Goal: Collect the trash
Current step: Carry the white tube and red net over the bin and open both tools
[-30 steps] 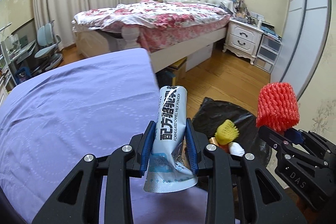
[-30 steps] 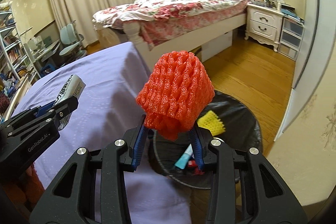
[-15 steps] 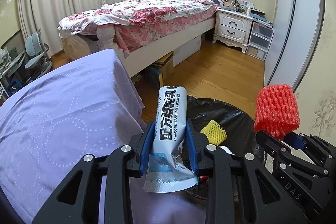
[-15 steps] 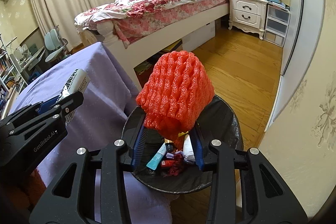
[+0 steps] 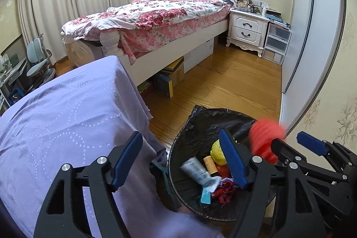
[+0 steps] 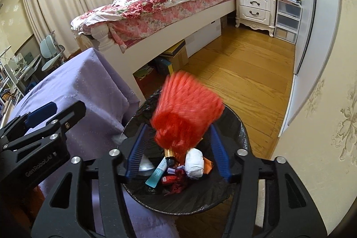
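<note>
Both the left gripper (image 5: 180,159) and right gripper (image 6: 178,153) spread wide, empty; blurred red foam-net fruit sleeve (image 6: 186,110), seemingly light, soft, best pinched mid-body, directly above round black-lined trash bin (image 6: 242,133).

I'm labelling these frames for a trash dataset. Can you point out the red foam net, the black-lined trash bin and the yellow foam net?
Red foam fruit net (image 6: 187,110): right wrist view, blurred middle.
Round black-lined trash bin (image 6: 242,133): right wrist view, right rim.
Yellow foam net (image 5: 217,149): left wrist view, visible top.

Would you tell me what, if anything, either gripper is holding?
Nothing: the left gripper and right gripper are open, the red foam net blurred above the bin.
</note>
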`<state>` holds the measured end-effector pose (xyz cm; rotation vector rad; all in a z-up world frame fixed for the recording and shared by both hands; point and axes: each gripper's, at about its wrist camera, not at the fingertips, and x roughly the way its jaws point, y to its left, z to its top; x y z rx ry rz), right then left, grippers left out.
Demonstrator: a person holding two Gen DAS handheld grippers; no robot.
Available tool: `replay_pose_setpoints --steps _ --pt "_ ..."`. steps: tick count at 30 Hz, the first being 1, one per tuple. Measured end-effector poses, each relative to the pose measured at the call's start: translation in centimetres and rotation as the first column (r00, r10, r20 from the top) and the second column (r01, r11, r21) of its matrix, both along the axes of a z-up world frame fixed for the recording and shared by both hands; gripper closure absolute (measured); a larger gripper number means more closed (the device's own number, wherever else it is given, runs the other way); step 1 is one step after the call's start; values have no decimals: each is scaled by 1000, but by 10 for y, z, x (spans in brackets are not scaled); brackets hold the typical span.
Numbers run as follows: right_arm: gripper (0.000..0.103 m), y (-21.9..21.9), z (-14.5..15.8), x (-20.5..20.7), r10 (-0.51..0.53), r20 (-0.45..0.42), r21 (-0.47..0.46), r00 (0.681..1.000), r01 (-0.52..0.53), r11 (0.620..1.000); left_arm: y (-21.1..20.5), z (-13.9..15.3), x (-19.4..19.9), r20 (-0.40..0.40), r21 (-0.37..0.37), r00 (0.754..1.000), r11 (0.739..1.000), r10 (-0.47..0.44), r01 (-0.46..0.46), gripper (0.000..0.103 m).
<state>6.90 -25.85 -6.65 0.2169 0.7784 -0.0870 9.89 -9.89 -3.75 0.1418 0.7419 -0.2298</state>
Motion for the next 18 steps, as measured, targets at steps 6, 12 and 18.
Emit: replay_pose_setpoints --steps 6,12,18 --pt "37 -1 6 -8 -25 13 -14 1000 26 1000 11 6 -8 1 -21 1000 1000 21 -21 25" --pt "32 8 18 -24 -22 46 -51 999 24 998 23 14 -23 24 -28 999 999 40 -39 23" --pt "25 24 32 -40 -8 84 -86 996 15 996 38 20 -38 42 -25 997 997 71 -70 21"
